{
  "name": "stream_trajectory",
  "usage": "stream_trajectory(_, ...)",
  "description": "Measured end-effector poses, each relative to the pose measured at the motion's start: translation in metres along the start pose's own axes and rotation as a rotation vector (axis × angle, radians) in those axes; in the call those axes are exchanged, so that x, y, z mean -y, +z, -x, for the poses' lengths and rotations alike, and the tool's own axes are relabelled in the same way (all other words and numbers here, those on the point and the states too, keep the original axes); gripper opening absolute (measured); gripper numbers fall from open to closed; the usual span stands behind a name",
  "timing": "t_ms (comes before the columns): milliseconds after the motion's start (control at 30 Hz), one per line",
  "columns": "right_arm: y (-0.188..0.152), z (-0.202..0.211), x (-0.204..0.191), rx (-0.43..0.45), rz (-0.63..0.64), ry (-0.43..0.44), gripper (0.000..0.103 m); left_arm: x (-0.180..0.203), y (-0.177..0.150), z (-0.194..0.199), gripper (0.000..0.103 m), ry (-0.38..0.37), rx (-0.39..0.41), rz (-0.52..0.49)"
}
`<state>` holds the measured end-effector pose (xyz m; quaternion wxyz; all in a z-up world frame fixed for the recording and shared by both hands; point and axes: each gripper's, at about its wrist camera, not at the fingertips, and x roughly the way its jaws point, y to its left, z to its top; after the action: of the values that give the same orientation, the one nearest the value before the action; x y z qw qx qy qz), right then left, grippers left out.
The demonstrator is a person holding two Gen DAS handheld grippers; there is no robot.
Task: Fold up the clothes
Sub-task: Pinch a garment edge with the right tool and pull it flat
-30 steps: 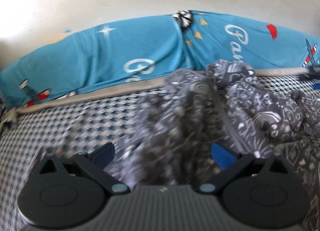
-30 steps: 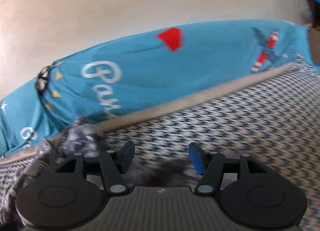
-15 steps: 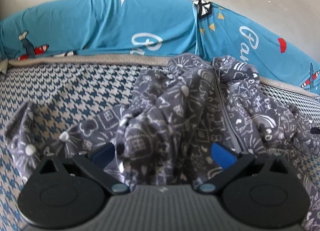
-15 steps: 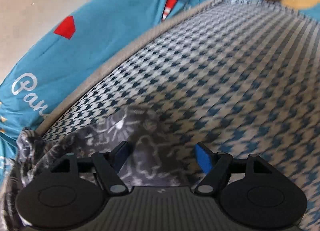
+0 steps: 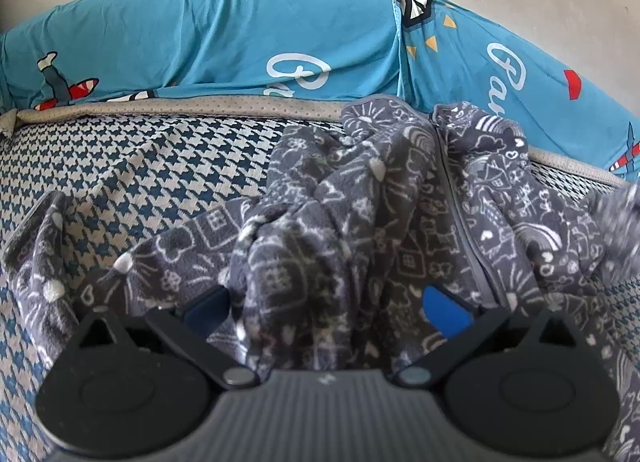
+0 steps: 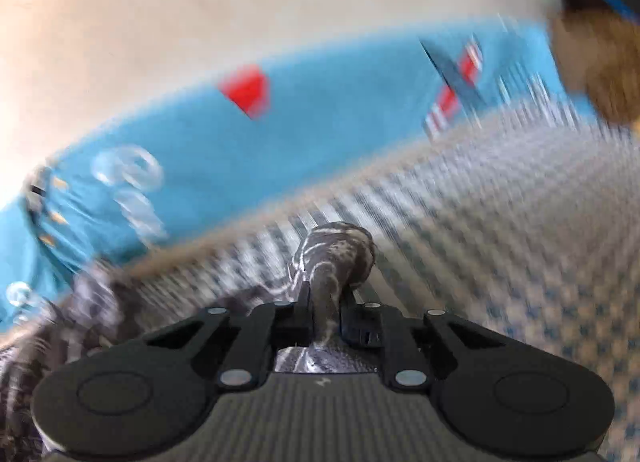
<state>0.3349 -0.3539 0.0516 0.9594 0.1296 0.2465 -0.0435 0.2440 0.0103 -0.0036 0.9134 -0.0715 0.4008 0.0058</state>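
Note:
A grey fleece garment (image 5: pixel 360 214) with white doodle print and a zip lies crumpled on the houndstooth bed cover (image 5: pixel 132 166). My left gripper (image 5: pixel 326 306) is open, its blue-padded fingers spread on either side of a raised fold of the garment. My right gripper (image 6: pixel 325 298) is shut on a bunched end of the same garment (image 6: pixel 332 254), which sticks up between the fingers. The right wrist view is blurred by motion.
A long teal cushion (image 5: pixel 224 34) with white lettering and plane prints runs along the beige wall behind the bed; it also shows in the right wrist view (image 6: pixel 240 150). A brown furry thing (image 6: pixel 596 66) sits at the far right.
My right gripper has shut on an end of the garment and is swinging with it. My left gripper has stayed open over the crumpled garment.

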Motion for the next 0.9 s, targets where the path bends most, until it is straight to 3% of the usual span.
stream_trajectory(133, 0.003, 0.033, -0.015, 0.117, 0.149, -0.023, 0.014, -0.002, 0.0, -0.004, 0.103, 0.004, -0.004, 0.009)
stream_trajectory(233, 0.002, 0.058, -0.026, 0.187, 0.269, -0.061, 0.028, -0.003, -0.001, -0.005, 0.103, 0.01, -0.009, 0.008)
stream_trajectory(267, 0.0, 0.063, -0.027, 0.18, 0.29, -0.079, 0.029, -0.003, -0.001, -0.005, 0.103, 0.009, -0.009, 0.007)
stream_trajectory(333, -0.006, 0.061, -0.02, 0.067, 0.268, -0.133, 0.032, -0.003, -0.001, -0.003, 0.103, 0.007, -0.003, 0.006)
stream_trajectory(467, -0.011, 0.073, 0.01, -0.019, 0.093, -0.165, 0.036, -0.001, -0.002, 0.002, 0.103, 0.005, 0.012, -0.002)
stream_trajectory(600, -0.011, 0.073, 0.032, -0.056, -0.122, -0.056, 0.038, -0.001, -0.002, 0.004, 0.103, 0.008, 0.015, 0.0)
stream_trajectory(767, -0.017, 0.046, 0.028, -0.086, -0.281, 0.076, 0.041, -0.003, 0.0, 0.005, 0.103, 0.007, 0.022, 0.016)
stream_trajectory(900, -0.021, 0.019, 0.013, -0.137, -0.388, 0.112, 0.048, -0.003, -0.001, 0.002, 0.103, 0.006, 0.009, 0.019)
